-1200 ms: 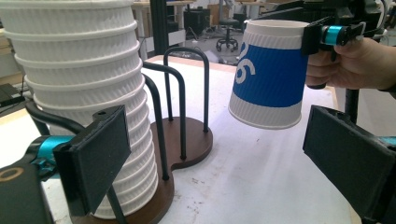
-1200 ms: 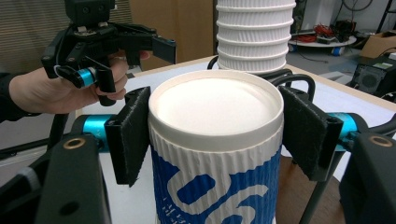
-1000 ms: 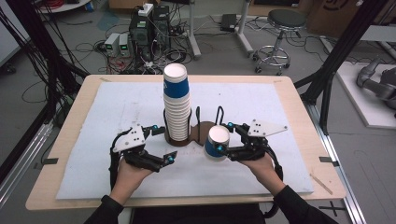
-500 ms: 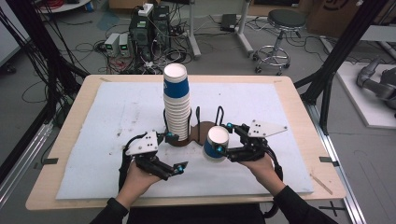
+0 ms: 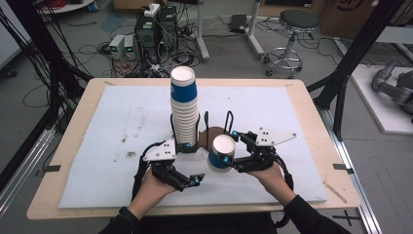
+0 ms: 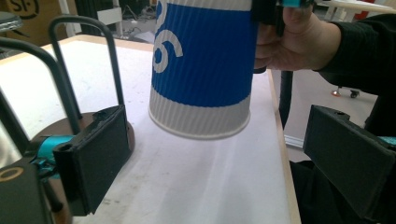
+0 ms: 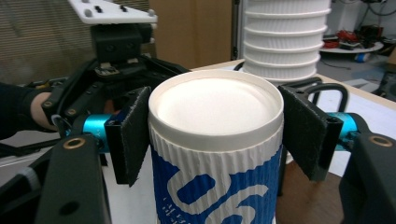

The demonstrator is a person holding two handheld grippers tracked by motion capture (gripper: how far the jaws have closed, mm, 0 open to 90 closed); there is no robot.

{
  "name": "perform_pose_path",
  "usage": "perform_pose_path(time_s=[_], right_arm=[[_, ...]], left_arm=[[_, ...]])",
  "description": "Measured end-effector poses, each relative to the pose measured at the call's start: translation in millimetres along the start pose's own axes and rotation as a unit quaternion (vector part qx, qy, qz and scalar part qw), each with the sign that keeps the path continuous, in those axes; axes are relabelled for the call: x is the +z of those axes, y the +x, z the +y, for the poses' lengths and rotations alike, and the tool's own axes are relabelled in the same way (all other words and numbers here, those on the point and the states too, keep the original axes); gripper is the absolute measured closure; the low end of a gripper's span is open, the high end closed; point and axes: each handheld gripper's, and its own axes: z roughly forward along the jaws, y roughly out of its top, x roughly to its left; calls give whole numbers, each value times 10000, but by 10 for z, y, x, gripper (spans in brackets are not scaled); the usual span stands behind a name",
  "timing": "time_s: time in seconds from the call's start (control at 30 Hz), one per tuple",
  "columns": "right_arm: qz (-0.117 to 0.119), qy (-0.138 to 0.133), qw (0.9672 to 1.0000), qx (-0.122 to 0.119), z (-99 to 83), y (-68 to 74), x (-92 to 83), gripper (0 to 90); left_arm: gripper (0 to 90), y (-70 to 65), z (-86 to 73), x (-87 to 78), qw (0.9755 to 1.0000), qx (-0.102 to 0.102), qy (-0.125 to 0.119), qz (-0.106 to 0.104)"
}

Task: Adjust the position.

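A blue and white ribbed paper cup (image 5: pixel 221 153) hangs upside down just above the table, and my right gripper (image 5: pixel 233 152) is shut on its sides. In the right gripper view both pads (image 7: pixel 135 130) press the cup (image 7: pixel 217 154) just under its white bottom. My left gripper (image 5: pixel 191 163) is open, just left of the cup and low over the table. In the left gripper view the cup's rim (image 6: pixel 201 126) hangs ahead of the wide-apart pads (image 6: pixel 100 154), not touching them.
A tall stack of upside-down cups (image 5: pixel 184 109) stands in a black wire holder (image 5: pixel 216 122) on a brown base, just behind both grippers. A white mat (image 5: pixel 122 126) covers the wooden table. Cables, boxes and a stool lie on the floor beyond.
My left gripper has moved right and a little down, closing in on the held cup. The right gripper and its cup have stayed put.
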Motion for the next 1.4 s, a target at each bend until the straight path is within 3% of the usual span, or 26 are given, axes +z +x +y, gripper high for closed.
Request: perform_pose_path(time_s=[0.37, 0.6, 0.83, 1.0, 1.23, 1.4], right_arm=[[412, -3, 9991, -28, -7, 96, 80, 304], [706, -32, 9975, -32, -15, 157, 140, 303], [796, -42, 9968, -28, -20, 191, 165, 303], [846, -55, 9964, 5, -22, 190, 171, 305], [855, -40, 9963, 36, -22, 176, 174, 305], [882, 138, 9959, 116, 2, 121, 150, 241]], left_arm=[[74, -26, -24, 153, 9998, -41, 10, -194], [74, -39, -45, 245, 9990, -98, 2, -431], [74, -30, -55, 282, 9985, -126, 34, -522], [168, -30, -55, 282, 9982, -90, 24, -591], [191, -17, -42, 258, 9981, -86, 118, -597], [198, 8, -18, 235, 9977, -38, 380, -568]])
